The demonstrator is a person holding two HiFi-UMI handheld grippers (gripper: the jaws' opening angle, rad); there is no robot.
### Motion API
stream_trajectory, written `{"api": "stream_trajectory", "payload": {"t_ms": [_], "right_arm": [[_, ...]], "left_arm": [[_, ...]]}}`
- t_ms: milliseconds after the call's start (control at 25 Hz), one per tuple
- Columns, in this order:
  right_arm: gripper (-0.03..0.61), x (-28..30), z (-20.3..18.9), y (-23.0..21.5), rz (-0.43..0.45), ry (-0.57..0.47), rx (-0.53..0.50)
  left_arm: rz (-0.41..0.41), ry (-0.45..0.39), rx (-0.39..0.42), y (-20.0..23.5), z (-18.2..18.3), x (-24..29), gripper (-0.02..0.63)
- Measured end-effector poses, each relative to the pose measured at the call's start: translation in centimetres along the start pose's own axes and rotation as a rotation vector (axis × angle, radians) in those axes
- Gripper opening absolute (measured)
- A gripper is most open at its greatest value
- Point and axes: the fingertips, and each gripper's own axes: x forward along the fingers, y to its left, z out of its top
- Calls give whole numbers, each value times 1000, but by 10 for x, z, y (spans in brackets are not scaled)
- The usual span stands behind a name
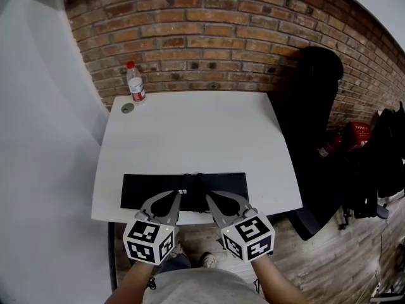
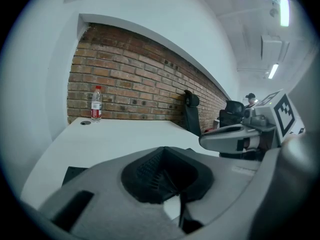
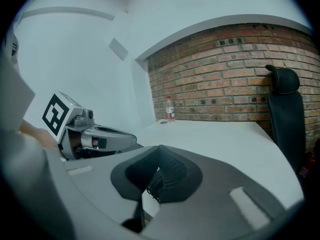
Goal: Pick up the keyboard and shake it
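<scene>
A black keyboard [image 1: 142,190] lies flat along the near edge of the white table [image 1: 190,132]. My left gripper [image 1: 180,196] and right gripper [image 1: 208,199] sit side by side over the keyboard's middle, near its front edge. Both are shut, fingertips together, and I see nothing between the pads. In the left gripper view the shut jaws [image 2: 170,176] fill the foreground, a dark corner of the keyboard [image 2: 75,173] shows at the left, and the right gripper [image 2: 235,139] is beside it. The right gripper view shows its own shut jaws [image 3: 155,181] and the left gripper [image 3: 100,136].
A plastic water bottle [image 1: 135,84] with a red cap stands at the table's far left corner beside a round cable hole [image 1: 128,107]. A brick wall [image 1: 209,37] backs the table. A black chair [image 1: 316,106] stands at the right, with bags and a red object [image 1: 357,132] beyond.
</scene>
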Motion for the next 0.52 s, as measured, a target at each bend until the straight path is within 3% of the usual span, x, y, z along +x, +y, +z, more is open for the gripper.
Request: {"api": "stream_trajectory", "payload": {"t_ms": [520], "right_arm": [[11,5,-5,0,5,9,17]], "left_arm": [[2,13,-20,3,-6,3,-6]]}}
